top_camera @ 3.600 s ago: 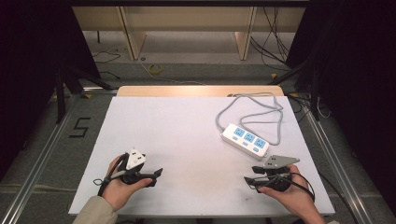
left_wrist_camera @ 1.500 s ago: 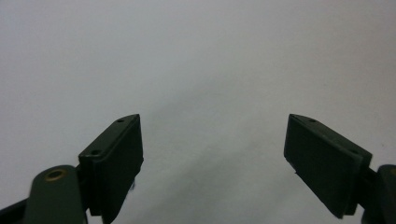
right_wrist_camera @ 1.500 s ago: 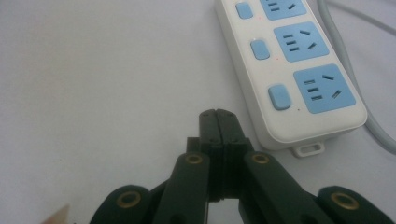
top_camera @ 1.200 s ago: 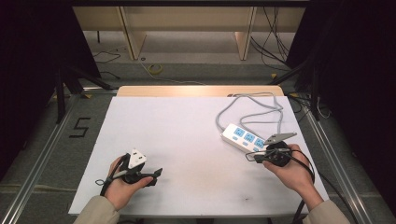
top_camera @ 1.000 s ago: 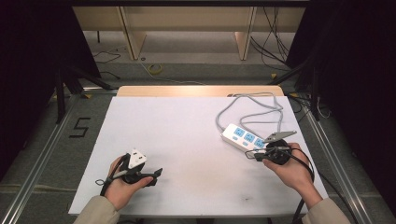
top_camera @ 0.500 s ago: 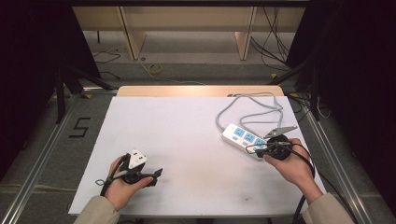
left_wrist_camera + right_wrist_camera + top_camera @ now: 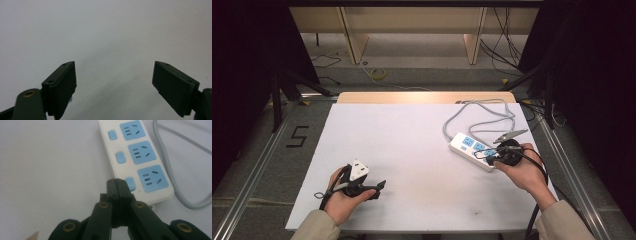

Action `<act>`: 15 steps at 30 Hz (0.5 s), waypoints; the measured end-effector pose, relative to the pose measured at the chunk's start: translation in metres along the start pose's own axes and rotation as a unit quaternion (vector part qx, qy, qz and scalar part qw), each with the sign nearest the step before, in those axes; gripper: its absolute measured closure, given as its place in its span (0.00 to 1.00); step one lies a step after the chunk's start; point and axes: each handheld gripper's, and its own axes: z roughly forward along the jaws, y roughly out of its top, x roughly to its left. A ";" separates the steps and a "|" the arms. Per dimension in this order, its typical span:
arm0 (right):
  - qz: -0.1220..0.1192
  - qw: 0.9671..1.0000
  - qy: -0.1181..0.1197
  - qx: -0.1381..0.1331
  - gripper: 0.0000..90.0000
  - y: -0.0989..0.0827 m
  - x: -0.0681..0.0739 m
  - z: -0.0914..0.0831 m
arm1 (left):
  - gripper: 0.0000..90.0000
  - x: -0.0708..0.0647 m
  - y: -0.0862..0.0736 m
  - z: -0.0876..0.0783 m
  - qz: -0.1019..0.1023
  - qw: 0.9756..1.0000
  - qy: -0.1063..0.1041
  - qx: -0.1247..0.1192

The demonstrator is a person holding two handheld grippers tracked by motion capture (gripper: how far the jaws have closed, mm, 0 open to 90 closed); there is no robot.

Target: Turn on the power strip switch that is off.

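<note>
A white power strip [image 7: 472, 148] with three blue sockets and three blue switches lies at the right of the white table [image 7: 412, 140]. Its grey cable [image 7: 477, 115] loops away behind it. My right gripper [image 7: 484, 155] is shut with nothing between its jaws, and its tips hover at the strip's near end. In the right gripper view the closed tips [image 7: 116, 182] sit just beside the nearest blue switch [image 7: 130, 183] of the power strip [image 7: 130, 157]; whether they touch it I cannot tell. My left gripper [image 7: 379, 186] rests at the front left, open [image 7: 113, 82] over bare table.
The strip's grey cable [image 7: 172, 185] curves along its right side and runs off the table's back edge. Wooden furniture legs and loose cables stand on the floor beyond the table. Metal rails run along both sides of the table.
My right hand has moved forward and a little left, bringing the shut gripper from the front right of the table up to the power strip's near end. The left hand has stayed put.
</note>
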 end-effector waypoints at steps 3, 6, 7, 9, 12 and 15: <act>-0.001 1.000 0.000 0.002 1.00 0.001 -0.001 0.000 | 0.21 0.000 0.000 0.000 0.000 1.000 0.000 0.000; 0.001 1.000 -0.001 0.008 1.00 0.003 -0.002 0.001 | 0.21 0.000 0.000 0.000 0.000 1.000 0.000 0.000; 0.001 1.000 -0.002 0.009 1.00 0.004 -0.003 0.001 | 0.21 0.000 0.000 0.000 0.000 1.000 0.000 0.000; 0.001 1.000 0.000 0.011 1.00 0.005 -0.003 0.002 | 0.21 0.000 0.000 0.000 0.000 1.000 0.000 0.001; 0.001 1.000 0.001 0.016 1.00 0.007 -0.004 0.003 | 0.21 0.000 0.000 0.000 0.001 1.000 0.000 0.001; 0.003 1.000 0.001 0.019 1.00 0.009 -0.005 0.003 | 0.21 0.000 0.000 0.001 0.002 1.000 0.001 0.001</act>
